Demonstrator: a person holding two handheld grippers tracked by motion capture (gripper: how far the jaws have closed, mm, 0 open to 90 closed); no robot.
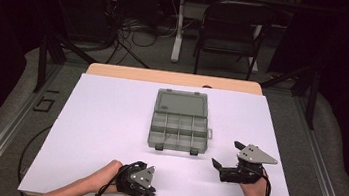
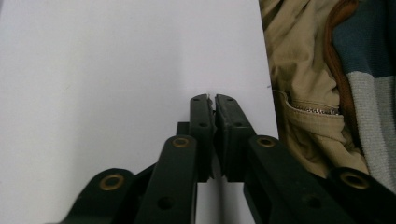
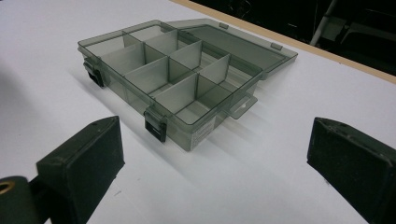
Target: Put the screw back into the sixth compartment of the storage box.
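Grey translucent plastic, the compartment box (image 1: 180,120) sits open mid-surface (image 1: 109,120), lid laid back flat, well apart from both grippers. Your left gripper (image 2: 213,100) rests near the surface's front edge, jaws pressed together on nothing. Your right gripper (image 1: 224,156) stands wide, empty, facing the box.

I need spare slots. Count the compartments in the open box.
8, in two rows of four across the box: one row along the front wall by the latches, the other behind it beside the opened lid. All look empty; none seems hidden.
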